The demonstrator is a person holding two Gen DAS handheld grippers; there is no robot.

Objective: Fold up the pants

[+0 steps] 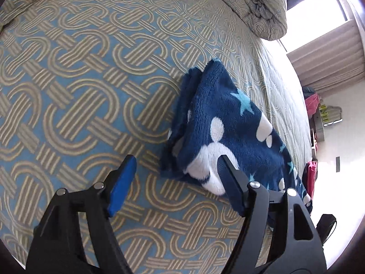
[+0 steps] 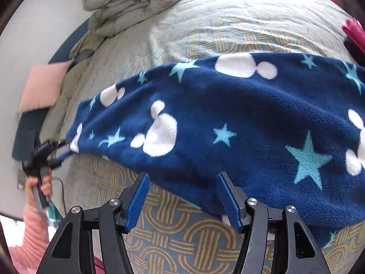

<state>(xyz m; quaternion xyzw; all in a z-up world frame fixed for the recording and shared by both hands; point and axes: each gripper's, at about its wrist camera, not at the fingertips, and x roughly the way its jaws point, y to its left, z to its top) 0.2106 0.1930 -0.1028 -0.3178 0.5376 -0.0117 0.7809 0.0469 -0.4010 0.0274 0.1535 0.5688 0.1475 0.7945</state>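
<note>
Left wrist view: pants (image 1: 228, 123) lie on the bed (image 1: 91, 91). Left gripper (image 1: 175, 162) and right gripper (image 2: 182, 178) both spread, holding nothing. Fleece likely soft, limp, light; grip at 1 hem edge.

navy fleece pants (image 2: 228, 118), starred, folded lengthwise

1. Your left gripper (image 1: 175, 159) has black angular arms, silver round screws and blue pads.
2. Your right gripper (image 2: 182, 178) matches it (its blue pads are ribbed).
3. Your left hand (image 2: 40, 186) shows bare skin above a fuzzy pink sleeve (image 2: 32, 228); a thin black cable (image 2: 62, 194) hangs beside it.
</note>
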